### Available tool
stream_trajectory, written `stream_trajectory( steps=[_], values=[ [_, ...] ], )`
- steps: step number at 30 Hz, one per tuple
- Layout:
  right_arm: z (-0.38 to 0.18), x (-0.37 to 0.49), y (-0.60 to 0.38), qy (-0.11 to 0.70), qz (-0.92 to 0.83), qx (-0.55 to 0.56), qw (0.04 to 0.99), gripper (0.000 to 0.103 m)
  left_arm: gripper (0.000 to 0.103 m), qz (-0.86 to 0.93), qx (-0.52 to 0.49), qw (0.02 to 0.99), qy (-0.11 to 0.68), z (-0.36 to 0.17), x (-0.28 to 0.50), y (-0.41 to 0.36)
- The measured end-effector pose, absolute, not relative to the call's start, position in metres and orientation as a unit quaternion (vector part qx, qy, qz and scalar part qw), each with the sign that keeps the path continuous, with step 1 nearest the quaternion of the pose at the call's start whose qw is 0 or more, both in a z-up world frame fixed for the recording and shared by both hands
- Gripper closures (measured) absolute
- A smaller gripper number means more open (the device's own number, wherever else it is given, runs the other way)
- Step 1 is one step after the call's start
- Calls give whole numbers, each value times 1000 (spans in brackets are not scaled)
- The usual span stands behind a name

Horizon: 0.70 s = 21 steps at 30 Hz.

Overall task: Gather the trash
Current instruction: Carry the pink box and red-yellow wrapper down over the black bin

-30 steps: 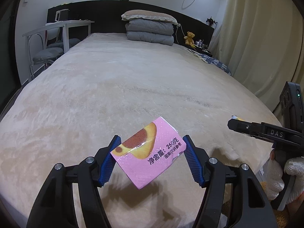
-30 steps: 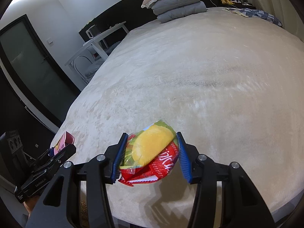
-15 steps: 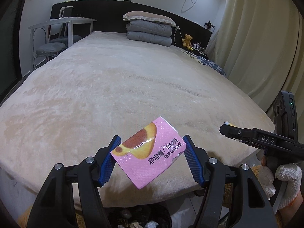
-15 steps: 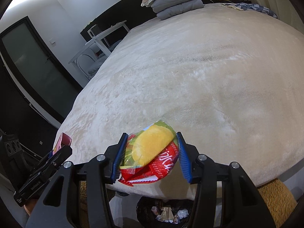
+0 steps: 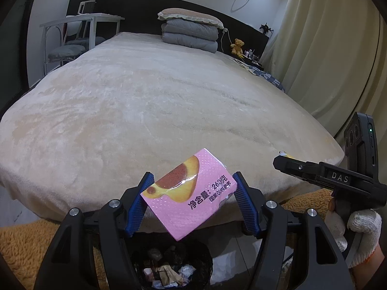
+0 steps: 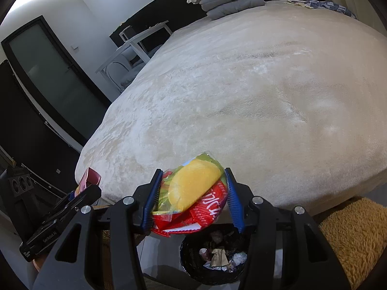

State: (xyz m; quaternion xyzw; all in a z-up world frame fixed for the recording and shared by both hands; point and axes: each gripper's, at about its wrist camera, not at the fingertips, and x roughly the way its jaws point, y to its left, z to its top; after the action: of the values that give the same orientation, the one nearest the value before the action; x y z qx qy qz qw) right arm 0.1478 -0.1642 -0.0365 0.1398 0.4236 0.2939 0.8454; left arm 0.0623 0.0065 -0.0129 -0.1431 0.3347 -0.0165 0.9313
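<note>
Left tongs [image 5: 192, 199]: clenched on a pink packet [image 5: 191, 198], held in the air off the near edge of the bed [image 5: 150, 101], above the bin [image 5: 171, 265].
Right tongs [image 6: 192, 199]: clenched on a red and yellow snack bag [image 6: 191, 198], likewise off the bed's near edge, with the bin [image 6: 215, 253] just below and slightly right.
Bin: black-lined, on the floor at the foot of the bed, already holding crumpled wrappers.
Risk: both pieces are light and flat; let go off-centre, either could likely flutter past the rim onto the brown rug [image 6: 350, 236]. The two tongs sit close, so a clash over the small opening seems possible.
Writing: the packet reads "净含量: 260克", with smaller print beneath; the right tool is marked "DAS", the left "GenRobot.AI". The bag's white lettering is unreadable.
</note>
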Motion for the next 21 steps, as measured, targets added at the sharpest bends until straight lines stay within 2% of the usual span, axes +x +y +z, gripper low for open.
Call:
stream_trajectory(
  steps=[21],
  values=[
    [-60, 107, -145, 467, 318, 127, 815, 52, 39, -13, -180, 894, 409, -58, 34, 3]
  ],
)
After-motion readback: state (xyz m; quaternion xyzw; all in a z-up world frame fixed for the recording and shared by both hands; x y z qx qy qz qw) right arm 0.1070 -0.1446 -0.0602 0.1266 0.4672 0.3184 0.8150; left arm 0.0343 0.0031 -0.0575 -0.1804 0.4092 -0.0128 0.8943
